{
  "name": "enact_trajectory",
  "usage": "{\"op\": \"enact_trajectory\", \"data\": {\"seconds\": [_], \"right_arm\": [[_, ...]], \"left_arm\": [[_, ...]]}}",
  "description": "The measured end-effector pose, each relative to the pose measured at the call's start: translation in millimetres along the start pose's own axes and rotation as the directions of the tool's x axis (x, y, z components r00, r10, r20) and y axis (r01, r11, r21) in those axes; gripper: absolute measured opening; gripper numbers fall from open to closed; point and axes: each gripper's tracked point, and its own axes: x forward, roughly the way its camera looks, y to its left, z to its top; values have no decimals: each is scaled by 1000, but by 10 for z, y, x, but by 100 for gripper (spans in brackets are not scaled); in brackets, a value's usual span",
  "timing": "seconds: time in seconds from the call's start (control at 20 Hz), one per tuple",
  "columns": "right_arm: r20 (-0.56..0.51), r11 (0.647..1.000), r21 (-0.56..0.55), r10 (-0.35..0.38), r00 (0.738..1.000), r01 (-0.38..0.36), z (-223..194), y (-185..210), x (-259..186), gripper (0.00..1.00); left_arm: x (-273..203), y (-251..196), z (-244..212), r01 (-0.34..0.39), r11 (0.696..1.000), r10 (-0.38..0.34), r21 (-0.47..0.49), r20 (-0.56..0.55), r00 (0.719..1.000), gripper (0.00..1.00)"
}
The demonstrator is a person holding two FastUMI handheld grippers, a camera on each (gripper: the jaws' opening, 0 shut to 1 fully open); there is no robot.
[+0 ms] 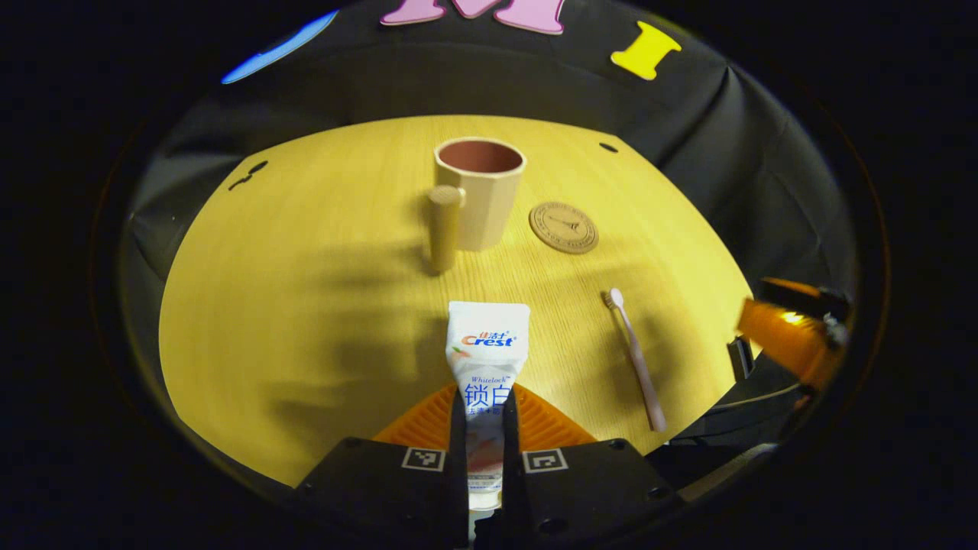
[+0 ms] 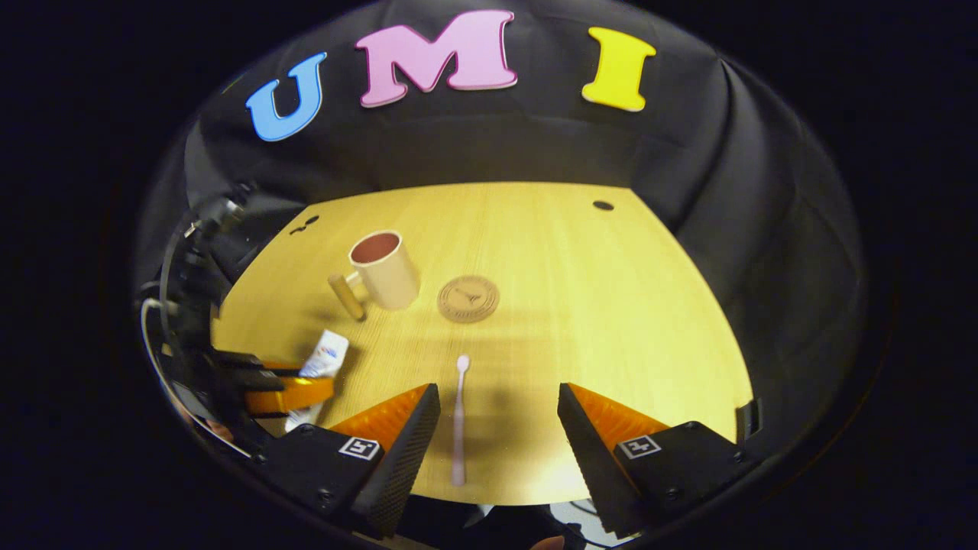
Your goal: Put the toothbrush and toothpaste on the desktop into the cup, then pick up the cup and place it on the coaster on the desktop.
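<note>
My left gripper is shut on the white toothpaste tube, which points forward toward the cup. The beige cup with its wooden handle stands upright at the middle of the desk, its mouth bare. A round brown coaster lies just right of it. The pink toothbrush lies flat on the desk to the right. In the right gripper view, my right gripper is open above the near edge, with the toothbrush lying between its fingers, nearer the left one. The cup, coaster and held tube lie beyond.
The yellow wooden desk is ringed by black cloth walls. Small dark holes sit at the far right and far left of the desk. The orange-and-black right gripper shows at the right edge of the left gripper view.
</note>
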Motion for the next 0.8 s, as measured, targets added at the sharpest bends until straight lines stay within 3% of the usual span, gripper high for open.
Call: {"op": "enact_trajectory", "data": {"seconds": [0.35, 0.4, 0.65, 0.8], "right_arm": [[-193, 1000, 0, 18, 981, -18, -462, 261, 459, 83], [-210, 1000, -6, 19, 978, -21, -501, 285, 512, 78], [-268, 998, -64, -4, 963, -13, -580, 345, 717, 74], [-297, 997, -81, -20, 955, -4, -615, 343, 780, 63]], "left_arm": [[-762, 293, 419, 62, 995, -42, -78, 237, 971, 22], [-841, 318, 481, 69, 994, -45, -80, 269, 962, 23], [-1150, 384, 649, 109, 992, -74, -68, 385, 920, 22], [-1264, 403, 725, 116, 991, -77, -65, 428, 901, 22]]}}
